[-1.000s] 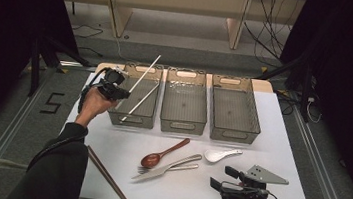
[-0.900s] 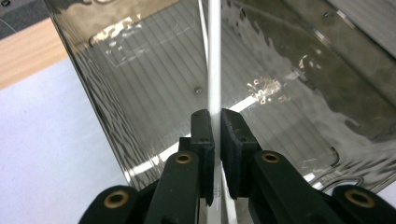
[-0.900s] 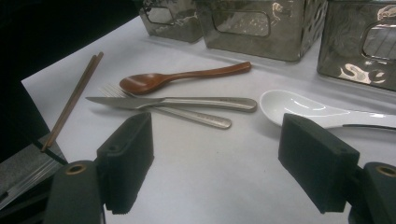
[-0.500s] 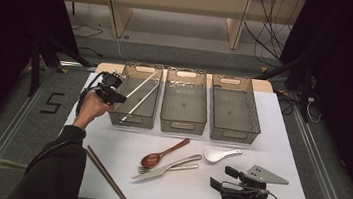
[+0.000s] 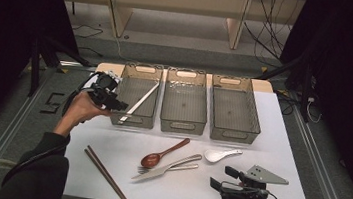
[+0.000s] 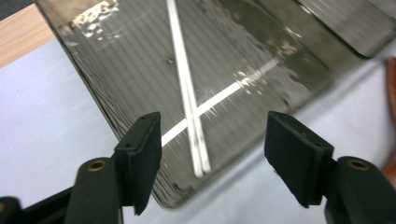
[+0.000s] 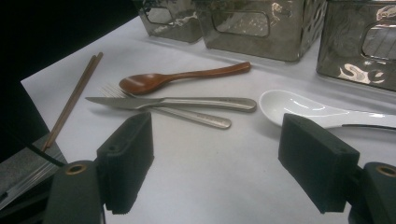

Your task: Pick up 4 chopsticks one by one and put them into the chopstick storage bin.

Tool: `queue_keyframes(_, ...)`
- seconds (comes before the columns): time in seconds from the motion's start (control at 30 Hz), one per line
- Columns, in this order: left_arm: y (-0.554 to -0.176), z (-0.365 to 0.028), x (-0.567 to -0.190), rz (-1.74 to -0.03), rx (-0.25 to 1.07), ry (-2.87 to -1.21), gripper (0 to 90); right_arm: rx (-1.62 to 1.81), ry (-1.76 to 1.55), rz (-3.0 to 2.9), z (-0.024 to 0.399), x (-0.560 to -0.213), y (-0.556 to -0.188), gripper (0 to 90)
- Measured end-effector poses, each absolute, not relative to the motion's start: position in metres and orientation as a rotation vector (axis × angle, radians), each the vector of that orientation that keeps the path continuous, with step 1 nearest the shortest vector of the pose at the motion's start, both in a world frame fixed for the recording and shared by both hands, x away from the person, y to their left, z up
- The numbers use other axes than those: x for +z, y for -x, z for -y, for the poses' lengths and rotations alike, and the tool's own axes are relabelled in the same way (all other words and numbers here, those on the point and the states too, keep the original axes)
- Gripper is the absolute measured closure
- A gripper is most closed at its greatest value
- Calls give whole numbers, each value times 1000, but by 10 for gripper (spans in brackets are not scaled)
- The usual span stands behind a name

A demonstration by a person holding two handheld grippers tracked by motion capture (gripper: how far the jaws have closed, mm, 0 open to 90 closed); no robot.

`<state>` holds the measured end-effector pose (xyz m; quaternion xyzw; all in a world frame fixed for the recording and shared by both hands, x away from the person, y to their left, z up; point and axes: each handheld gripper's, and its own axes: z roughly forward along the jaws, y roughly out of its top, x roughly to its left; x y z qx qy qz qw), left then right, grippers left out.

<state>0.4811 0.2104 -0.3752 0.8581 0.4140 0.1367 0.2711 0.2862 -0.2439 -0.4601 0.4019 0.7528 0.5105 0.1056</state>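
Two slim white chopsticks (image 6: 189, 100) lie crossed in the ribbed smoky-plastic far-left bin (image 5: 133, 120); left tongs (image 5: 119, 106) just opened, empty; right tongs (image 5: 221, 177) apart.

Middle bin (image 5: 184, 108): smoky clear plastic, nothing inside it.
Right bin (image 5: 233, 114): same make, beside the middle one.
Wooden spoon (image 5: 164, 153): on the counter (image 5: 288, 157), bowl toward the near edge.
Knife (image 5: 166, 168) and fork (image 5: 169, 169): metal, touching, just under the wooden spoon.
White spoon (image 5: 221, 156): ceramic, right of the knife.
Brown chopsticks (image 5: 107, 176): a pair, slanting at the near left.
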Motion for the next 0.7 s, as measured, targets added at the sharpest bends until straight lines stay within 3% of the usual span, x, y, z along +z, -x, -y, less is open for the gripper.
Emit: queue_keyframes(0.7, -388, -200, -397, -729, 307, -2628, 269, 1500, -1183, -2217, 243, -460, -287, 272)
